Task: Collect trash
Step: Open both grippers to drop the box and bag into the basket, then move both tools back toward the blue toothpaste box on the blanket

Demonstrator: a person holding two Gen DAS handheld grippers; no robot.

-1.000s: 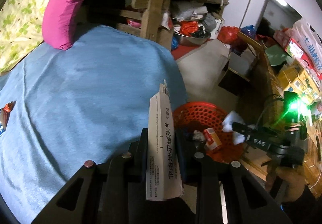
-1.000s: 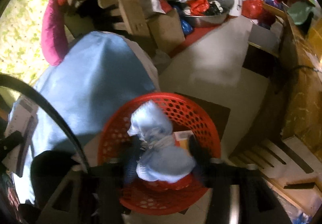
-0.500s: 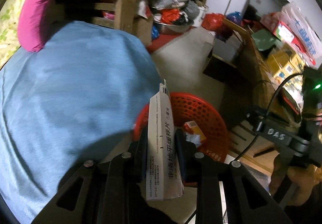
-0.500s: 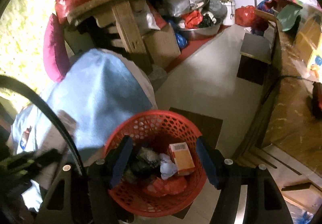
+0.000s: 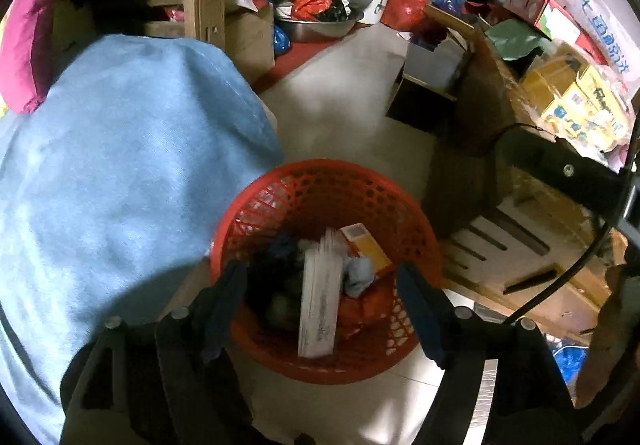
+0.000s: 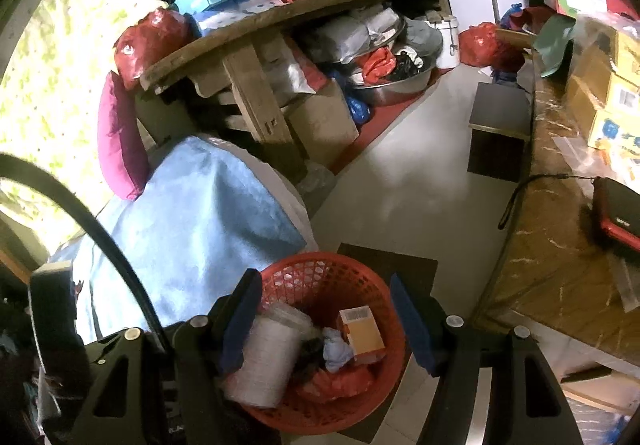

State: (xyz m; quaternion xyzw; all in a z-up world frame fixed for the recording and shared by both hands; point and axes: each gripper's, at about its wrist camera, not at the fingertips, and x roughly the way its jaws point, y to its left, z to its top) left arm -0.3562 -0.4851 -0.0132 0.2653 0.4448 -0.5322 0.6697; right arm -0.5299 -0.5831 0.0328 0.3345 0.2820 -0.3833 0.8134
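A red plastic basket (image 5: 384, 201) stands on the floor beside the blue-covered bed; it also shows in the right wrist view (image 6: 316, 273). My left gripper (image 5: 322, 305) is open right above it. The white medicine box (image 5: 320, 305) is blurred between the jaws, dropping into the basket. Inside lie an orange carton (image 5: 366, 247), crumpled tissue (image 5: 358, 275) and red wrappers. My right gripper (image 6: 320, 319) is open and empty above the same basket, where the white box (image 6: 266, 361), the orange carton (image 6: 362, 331) and tissue (image 6: 336, 351) show.
The bed with blue sheet (image 5: 112, 173) and pink pillow (image 5: 28, 41) is at left. A cluttered wooden shelf (image 6: 280, 21) stands behind. A wooden counter (image 6: 560, 245) with boxes runs along the right. A dark stool (image 6: 500, 137) sits on the pale floor.
My left gripper moved from over the bed to above the basket, opened and let go of the white box. My right gripper dropped the tissue wad and has drawn back and up.
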